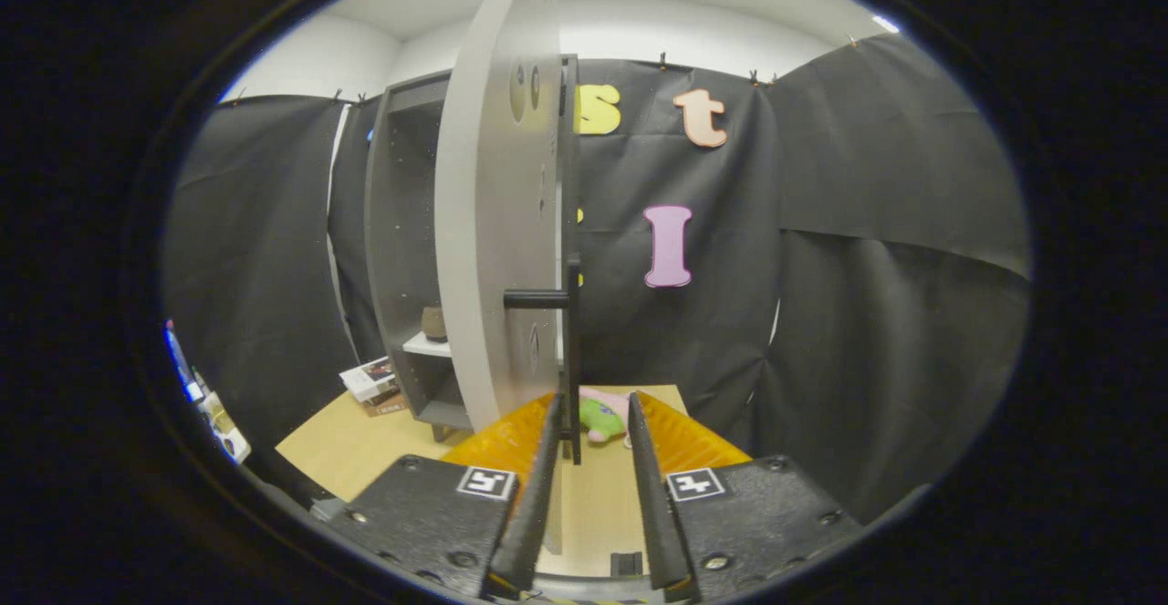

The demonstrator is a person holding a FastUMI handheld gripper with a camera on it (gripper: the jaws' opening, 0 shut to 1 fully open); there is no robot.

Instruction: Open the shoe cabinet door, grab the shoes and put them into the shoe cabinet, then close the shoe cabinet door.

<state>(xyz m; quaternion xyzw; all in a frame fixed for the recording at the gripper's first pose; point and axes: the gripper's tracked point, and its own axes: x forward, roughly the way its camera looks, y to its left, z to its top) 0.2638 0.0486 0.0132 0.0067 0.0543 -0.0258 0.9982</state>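
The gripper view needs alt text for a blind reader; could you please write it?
The gripper is open, fingers either side of the swung-open grey cabinet door's edge, below its black bar handle. Beyond stand the grey shoe cabinet and a pink-and-green shoe.

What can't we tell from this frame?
- Cabinet interior: the open door, seen edge-on, hides most of it; only one shelf with a small brown item shows.
- Pink and green thing on the floor beyond the tongs: partly hidden by the fingers; shoe or toy, unclear.
- Tongs: open astride the door's lower edge; contact unclear.
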